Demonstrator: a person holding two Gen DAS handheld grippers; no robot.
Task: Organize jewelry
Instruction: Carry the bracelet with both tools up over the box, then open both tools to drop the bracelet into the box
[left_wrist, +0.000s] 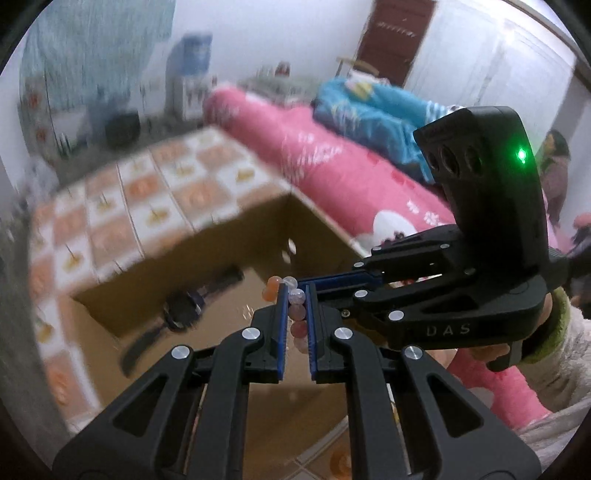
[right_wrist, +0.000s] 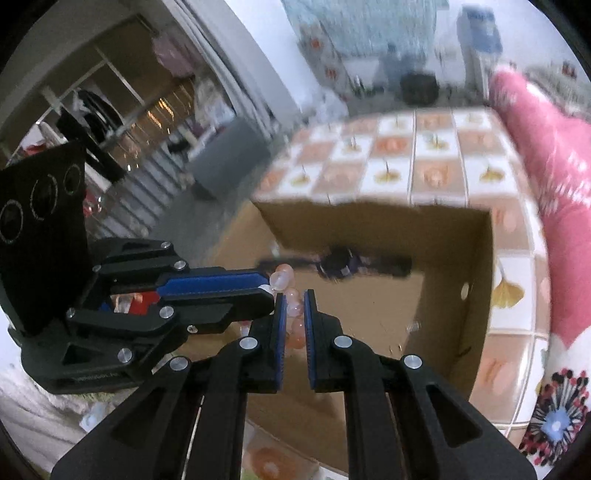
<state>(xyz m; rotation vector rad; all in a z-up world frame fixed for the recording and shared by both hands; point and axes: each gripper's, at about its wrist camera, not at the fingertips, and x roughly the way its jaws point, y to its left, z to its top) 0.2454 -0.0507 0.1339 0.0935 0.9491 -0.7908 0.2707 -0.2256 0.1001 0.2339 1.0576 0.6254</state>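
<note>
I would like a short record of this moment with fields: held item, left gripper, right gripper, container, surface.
held item: bead bracelet, pink and clear beads
left gripper: shut on the bracelet
right gripper: shut on the same bracelet
container: open cardboard box below, dark wristwatch inside
surface: tiled-pattern tabletop, blurred

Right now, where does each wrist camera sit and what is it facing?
Left wrist: rides the left gripper, looking down into the cardboard box; right gripper and a sleeved hand show at right.
Right wrist: rides the right gripper, facing the same box; left gripper enters from left.
Shared: bead bracelet pinched by both, watch, tiled cloth.
</note>
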